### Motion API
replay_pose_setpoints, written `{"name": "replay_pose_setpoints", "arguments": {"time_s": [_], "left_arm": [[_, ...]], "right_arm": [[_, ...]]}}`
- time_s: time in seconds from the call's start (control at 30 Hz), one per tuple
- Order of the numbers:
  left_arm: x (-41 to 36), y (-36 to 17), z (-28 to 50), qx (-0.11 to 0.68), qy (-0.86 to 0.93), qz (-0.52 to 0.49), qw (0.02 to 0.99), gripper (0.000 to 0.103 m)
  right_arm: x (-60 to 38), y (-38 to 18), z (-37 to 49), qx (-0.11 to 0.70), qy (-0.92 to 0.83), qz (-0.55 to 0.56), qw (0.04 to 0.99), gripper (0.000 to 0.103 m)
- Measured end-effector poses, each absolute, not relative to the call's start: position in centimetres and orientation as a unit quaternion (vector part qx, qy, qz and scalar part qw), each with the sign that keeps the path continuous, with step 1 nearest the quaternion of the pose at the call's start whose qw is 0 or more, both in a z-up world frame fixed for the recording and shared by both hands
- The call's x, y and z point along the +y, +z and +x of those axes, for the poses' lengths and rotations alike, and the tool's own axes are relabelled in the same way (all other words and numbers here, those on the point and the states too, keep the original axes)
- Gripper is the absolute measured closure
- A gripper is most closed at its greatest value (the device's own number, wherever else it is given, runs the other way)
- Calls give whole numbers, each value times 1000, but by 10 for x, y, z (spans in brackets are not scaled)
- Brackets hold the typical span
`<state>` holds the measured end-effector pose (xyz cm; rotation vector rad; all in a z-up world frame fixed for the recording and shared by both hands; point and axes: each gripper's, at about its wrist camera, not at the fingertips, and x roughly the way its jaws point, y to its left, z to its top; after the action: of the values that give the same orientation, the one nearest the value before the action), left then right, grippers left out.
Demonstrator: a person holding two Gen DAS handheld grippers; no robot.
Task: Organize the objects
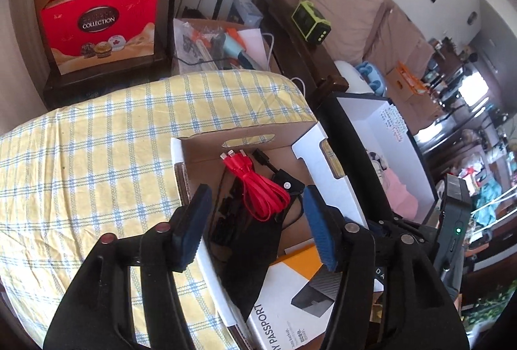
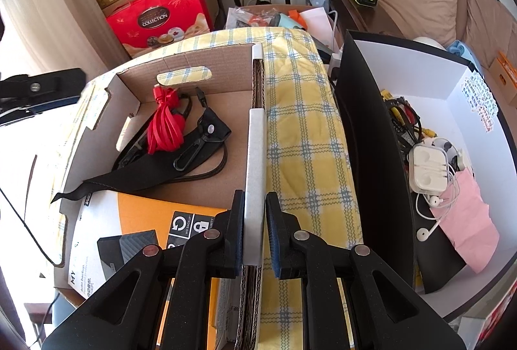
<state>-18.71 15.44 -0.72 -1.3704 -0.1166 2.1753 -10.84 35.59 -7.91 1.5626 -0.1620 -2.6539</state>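
On the checked table cloth your right claw is clamped on the right wall of the cardboard box, likely to steady it. Your left claw hangs above the box with its fingers apart and empty, aimed at the red cable lying on the black strap at the box's 12 o'clock end. At its 6 o'clock end lies a carton reading "MY PASSPORT". A red gift bag at 11 o'clock says "COLLECTION".
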Motion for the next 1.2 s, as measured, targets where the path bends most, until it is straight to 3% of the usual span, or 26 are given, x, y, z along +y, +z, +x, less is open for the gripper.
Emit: {"name": "replay_pose_setpoints", "arguments": {"time_s": [0.2, 0.33, 0.5, 0.57, 0.7, 0.93, 1.2], "left_arm": [[133, 2, -174, -16, 839, -486, 244, 27], [112, 2, -162, -40, 853, -472, 217, 10], [88, 4, -146, -66, 864, -459, 197, 4], [82, 7, -138, -62, 870, -454, 184, 0], [74, 11, -122, -54, 878, -444, 172, 0], [54, 14, -98, -60, 885, -435, 155, 0], [34, 15, -68, -48, 896, -422, 126, 0]], "right_arm": [[358, -77, -108, -55, -862, 504, 24, 88], [359, -71, -106, -55, -866, 497, 16, 84], [357, -55, -99, -45, -881, 471, 2, 52], [354, -47, -95, -38, -888, 458, -1, 48], [343, -34, -89, -31, -899, 437, 8, 44], [312, -14, -71, -11, -915, 404, 20, 22], [283, -2, -49, -15, -923, 384, 37, 15]]}}
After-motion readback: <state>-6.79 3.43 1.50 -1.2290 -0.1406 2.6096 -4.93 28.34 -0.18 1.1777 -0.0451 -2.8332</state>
